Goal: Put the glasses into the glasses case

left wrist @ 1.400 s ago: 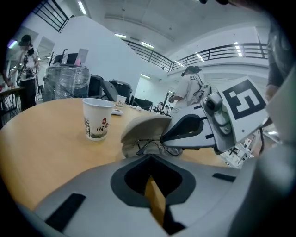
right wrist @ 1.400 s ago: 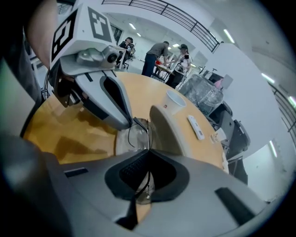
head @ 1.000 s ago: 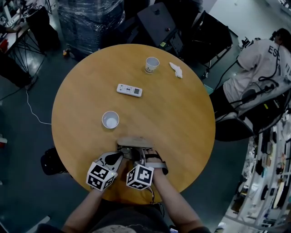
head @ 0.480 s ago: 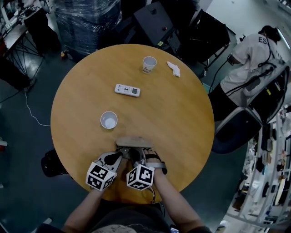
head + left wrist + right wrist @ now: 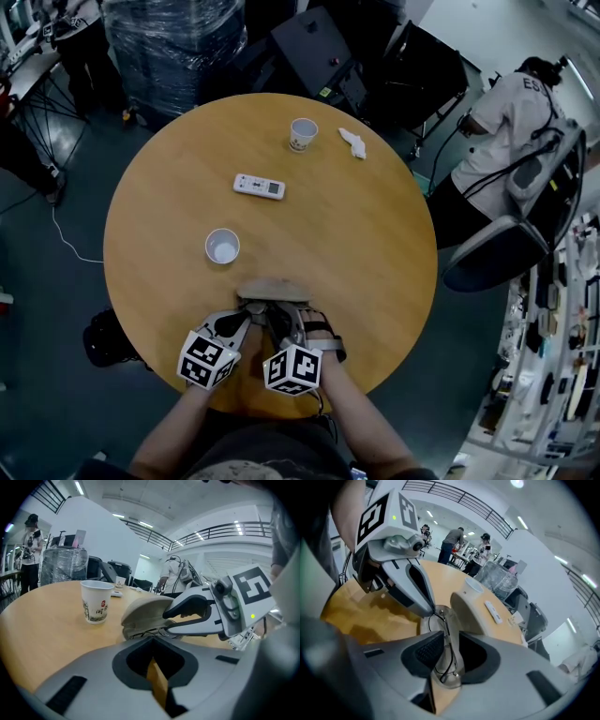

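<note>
A beige glasses case [image 5: 275,290] lies open near the table's front edge, its lid [image 5: 469,613] standing up. Thin wire-framed glasses [image 5: 446,654] lie in its tray. My right gripper [image 5: 445,644] straddles them, and its jaws are opening with the frame between them and a gap on each side. In the head view the right gripper [image 5: 282,319] sits over the case's near side. My left gripper [image 5: 250,315] is at the case's left end, and its fingertips [image 5: 433,609] close on the tray rim. From the left gripper view the case [image 5: 145,613] lies just past the jaws, with the right gripper [image 5: 187,616] over it.
A white paper cup [image 5: 223,247] stands left of the case. A remote [image 5: 259,187], a second cup [image 5: 303,134] and a crumpled tissue [image 5: 353,142] lie farther back. The round wooden table [image 5: 375,244] has office chairs and a person [image 5: 506,131] beyond its far right.
The right gripper's marker cube has slid slightly toward the table's near edge. The left gripper and the case have stayed put. The person at the far right has moved.
</note>
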The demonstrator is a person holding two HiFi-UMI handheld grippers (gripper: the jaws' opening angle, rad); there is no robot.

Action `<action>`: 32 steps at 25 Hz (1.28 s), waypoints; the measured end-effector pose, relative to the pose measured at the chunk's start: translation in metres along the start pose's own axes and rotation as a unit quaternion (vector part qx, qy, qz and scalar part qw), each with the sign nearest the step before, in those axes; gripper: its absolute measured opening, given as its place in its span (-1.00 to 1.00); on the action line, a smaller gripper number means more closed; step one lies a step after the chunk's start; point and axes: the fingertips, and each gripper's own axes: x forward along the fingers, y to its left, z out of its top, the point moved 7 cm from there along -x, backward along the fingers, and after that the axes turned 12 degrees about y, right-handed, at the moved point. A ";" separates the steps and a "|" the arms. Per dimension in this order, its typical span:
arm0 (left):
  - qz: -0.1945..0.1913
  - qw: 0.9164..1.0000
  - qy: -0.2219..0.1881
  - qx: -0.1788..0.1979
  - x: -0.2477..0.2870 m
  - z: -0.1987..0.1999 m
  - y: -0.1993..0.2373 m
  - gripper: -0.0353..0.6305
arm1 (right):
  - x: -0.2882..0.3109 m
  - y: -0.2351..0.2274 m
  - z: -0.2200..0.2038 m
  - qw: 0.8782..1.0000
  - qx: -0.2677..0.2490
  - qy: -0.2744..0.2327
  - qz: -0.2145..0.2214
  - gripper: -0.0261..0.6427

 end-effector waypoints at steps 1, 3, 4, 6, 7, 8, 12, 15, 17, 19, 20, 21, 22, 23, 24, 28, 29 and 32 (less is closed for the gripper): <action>0.000 1.000 0.000 0.001 0.000 0.000 0.000 -0.88 | -0.003 0.000 -0.001 1.000 0.007 -0.005 -0.008 -0.67; 0.000 1.000 0.000 0.003 0.001 -0.001 0.000 -0.88 | -0.009 0.000 -0.002 0.999 0.020 -0.015 -0.024 -0.67; -0.001 1.000 0.001 0.004 0.001 -0.001 0.000 -0.88 | -0.011 0.000 -0.003 0.999 0.025 -0.017 -0.029 -0.67; -0.002 1.000 0.002 0.003 0.001 0.000 0.000 -0.88 | -0.017 0.001 -0.005 0.998 0.042 -0.017 -0.034 -0.67; -0.004 1.000 0.001 0.002 0.000 0.000 0.000 -0.88 | -0.022 0.001 -0.007 0.998 0.056 -0.018 -0.036 -0.67; -0.008 1.000 -0.002 0.002 0.000 -0.001 0.000 -0.88 | -0.027 0.001 -0.009 0.996 0.076 -0.020 -0.038 -0.67; -0.039 0.998 -0.045 0.000 -0.007 -0.001 0.004 -0.88 | -0.047 0.005 -0.016 0.987 0.153 -0.029 -0.038 -0.67; -0.051 0.996 -0.063 -0.020 -0.017 -0.007 0.010 -0.88 | -0.060 0.010 -0.021 0.980 0.192 -0.034 -0.047 -0.67; -0.052 0.996 -0.072 -0.028 -0.029 -0.011 0.012 -0.88 | -0.070 0.011 -0.023 0.974 0.216 -0.040 -0.061 -0.67; -0.058 0.994 -0.084 -0.035 -0.046 -0.017 0.012 -0.88 | -0.082 0.014 -0.024 0.967 0.239 -0.044 -0.078 -0.67; -0.062 0.993 -0.090 -0.040 -0.056 -0.021 0.013 -0.88 | -0.090 0.015 -0.024 0.963 0.252 -0.046 -0.089 -0.67; -0.067 0.992 -0.097 -0.047 -0.067 -0.026 0.014 -0.88 | -0.098 0.017 -0.024 0.958 0.265 -0.048 -0.102 -0.73; -0.072 0.990 -0.104 -0.054 -0.078 -0.031 0.015 -0.88 | -0.106 0.019 -0.024 0.951 0.281 -0.050 -0.117 -0.81; -0.077 0.989 -0.111 -0.060 -0.089 -0.036 0.016 -0.88 | -0.116 0.022 -0.024 0.944 0.297 -0.053 -0.132 -0.89; -0.083 0.987 -0.118 -0.065 -0.099 -0.040 0.017 -0.88 | -0.125 0.024 -0.023 0.936 0.314 -0.058 -0.146 -0.95; -0.101 0.984 -0.132 -0.058 -0.133 -0.050 0.020 -0.88 | -0.166 0.039 -0.020 0.903 0.373 -0.094 -0.192 -0.95; -0.103 0.984 -0.134 -0.051 -0.140 -0.049 0.020 -0.88 | -0.176 0.043 -0.020 0.894 0.387 -0.102 -0.201 -0.96; -0.100 0.984 -0.141 -0.028 -0.160 -0.047 0.016 -0.88 | -0.202 0.053 -0.021 0.874 0.419 -0.117 -0.217 -0.96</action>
